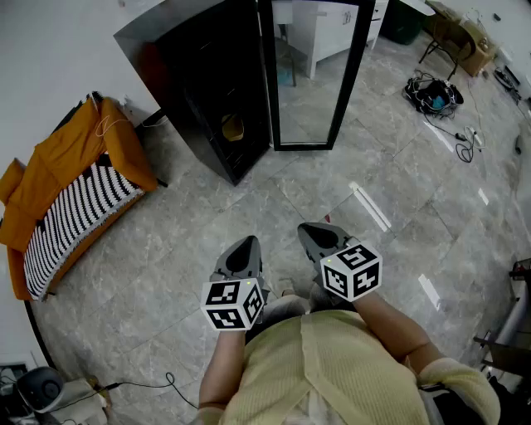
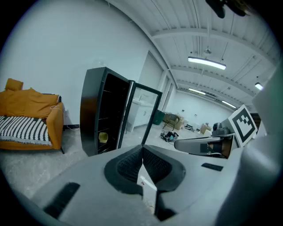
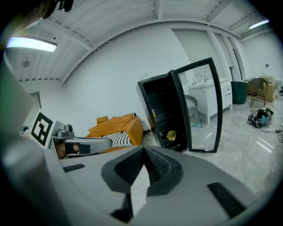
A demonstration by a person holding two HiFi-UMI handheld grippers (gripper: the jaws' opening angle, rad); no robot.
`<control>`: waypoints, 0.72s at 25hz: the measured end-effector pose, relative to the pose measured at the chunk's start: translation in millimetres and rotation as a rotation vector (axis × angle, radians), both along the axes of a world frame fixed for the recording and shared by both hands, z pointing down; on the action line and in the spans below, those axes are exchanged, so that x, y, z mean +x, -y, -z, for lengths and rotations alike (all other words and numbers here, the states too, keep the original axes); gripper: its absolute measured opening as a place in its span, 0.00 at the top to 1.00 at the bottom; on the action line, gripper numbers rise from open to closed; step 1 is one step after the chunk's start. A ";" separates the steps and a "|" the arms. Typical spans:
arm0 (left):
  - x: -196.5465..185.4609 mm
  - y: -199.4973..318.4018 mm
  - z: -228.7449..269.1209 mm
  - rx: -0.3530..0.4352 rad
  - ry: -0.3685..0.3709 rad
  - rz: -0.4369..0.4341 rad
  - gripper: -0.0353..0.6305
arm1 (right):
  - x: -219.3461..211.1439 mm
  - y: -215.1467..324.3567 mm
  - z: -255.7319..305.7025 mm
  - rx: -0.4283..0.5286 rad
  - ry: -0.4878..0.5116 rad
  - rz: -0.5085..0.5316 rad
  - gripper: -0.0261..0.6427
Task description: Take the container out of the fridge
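Note:
The black fridge [image 1: 203, 79] stands open across the tiled floor, its glass door [image 1: 319, 75] swung out to the right. A small yellow container [image 1: 233, 127] sits on a low shelf inside; it also shows in the left gripper view [image 2: 103, 137] and the right gripper view [image 3: 171, 134]. My left gripper [image 1: 246, 242] and right gripper [image 1: 314, 230] are side by side in front of my body, well short of the fridge and pointing toward it. Both are shut, pads meeting with nothing between them, as seen on the left gripper [image 2: 142, 152] and the right gripper [image 3: 143, 152].
An orange sofa [image 1: 75, 183] with a striped blanket stands left of the fridge against the wall. A tangle of cables [image 1: 431, 91] lies on the floor at the far right, near a chair [image 1: 460, 37]. White cabinets [image 1: 332, 25] stand behind the fridge door.

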State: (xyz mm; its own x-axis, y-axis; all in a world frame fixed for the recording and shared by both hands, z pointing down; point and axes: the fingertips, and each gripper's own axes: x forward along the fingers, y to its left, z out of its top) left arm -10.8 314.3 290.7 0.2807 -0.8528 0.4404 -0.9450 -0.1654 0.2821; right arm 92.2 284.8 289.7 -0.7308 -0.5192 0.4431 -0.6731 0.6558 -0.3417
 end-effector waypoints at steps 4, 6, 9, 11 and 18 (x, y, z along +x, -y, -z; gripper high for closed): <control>-4.2 4.1 0.1 0.000 -0.002 -0.004 0.91 | -5.0 3.6 -0.8 0.001 -0.003 -0.004 0.92; -5.8 5.2 -1.0 0.000 -0.004 -0.006 0.91 | -7.1 4.7 -2.6 0.000 -0.007 -0.004 0.92; -10.7 5.7 -3.7 -0.007 -0.009 -0.004 0.91 | -11.1 5.5 -5.2 -0.003 -0.018 -0.004 0.92; -14.7 6.6 -3.6 -0.007 -0.011 -0.002 0.91 | -14.3 6.8 -4.7 0.001 -0.026 -0.003 0.92; -24.7 4.6 -4.6 -0.004 -0.026 0.001 0.91 | -23.9 9.5 -0.5 -0.008 0.026 -0.030 0.92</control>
State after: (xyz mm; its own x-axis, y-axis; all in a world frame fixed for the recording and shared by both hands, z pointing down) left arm -35.6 309.7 295.2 0.2914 -0.8514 0.4362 -0.9376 -0.1638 0.3068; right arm 68.3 275.3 290.2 -0.7262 -0.5374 0.4287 -0.6833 0.6325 -0.3648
